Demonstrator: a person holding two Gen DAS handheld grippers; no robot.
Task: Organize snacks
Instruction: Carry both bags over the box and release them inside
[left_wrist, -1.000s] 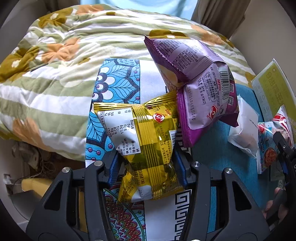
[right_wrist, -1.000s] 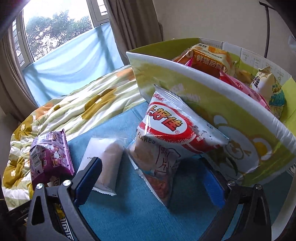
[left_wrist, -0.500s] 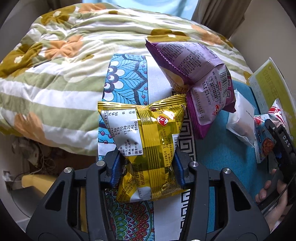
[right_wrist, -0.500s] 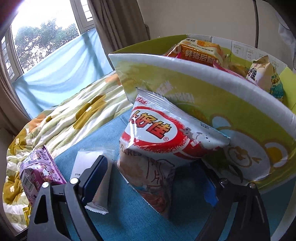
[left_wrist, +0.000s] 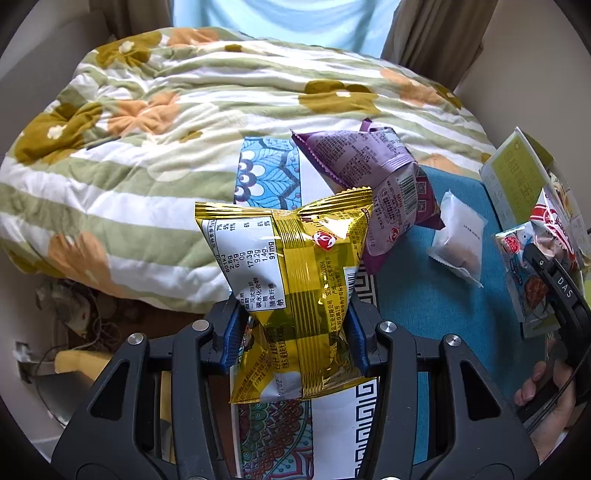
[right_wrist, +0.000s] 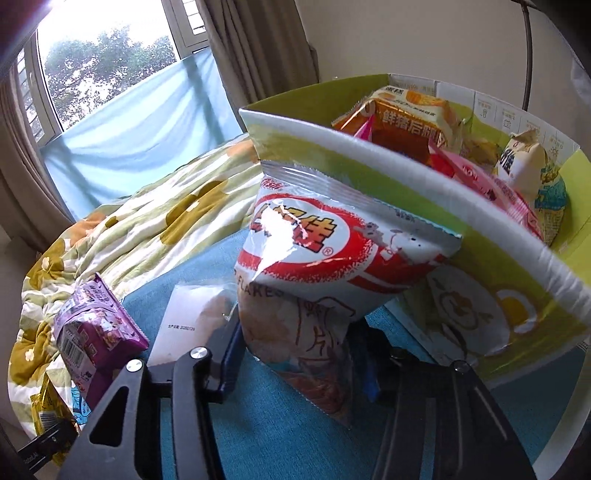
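Note:
My left gripper (left_wrist: 293, 332) is shut on a gold snack bag (left_wrist: 291, 280) and holds it above the patterned mat (left_wrist: 269, 170). My right gripper (right_wrist: 299, 358) is shut on a red-and-white snack bag (right_wrist: 325, 266) and holds it off the blue cloth (right_wrist: 273, 424), in front of the green box (right_wrist: 498, 306). The box holds several snack packs (right_wrist: 410, 122). A purple bag (left_wrist: 384, 177) and a white packet (left_wrist: 460, 236) lie on the surface; both also show in the right wrist view: the purple bag (right_wrist: 92, 328), the white packet (right_wrist: 192, 321).
A floral striped quilt (left_wrist: 166, 122) covers the bed behind the mat. Curtains and a window (right_wrist: 110, 55) are at the back. The green box's corner (left_wrist: 517, 173) and the right gripper's body (left_wrist: 557, 291) show at the right of the left wrist view.
The left gripper has lifted the gold bag higher and pulled back from the purple bags. The right gripper has shut on the red-and-white bag and raised it toward the box rim.

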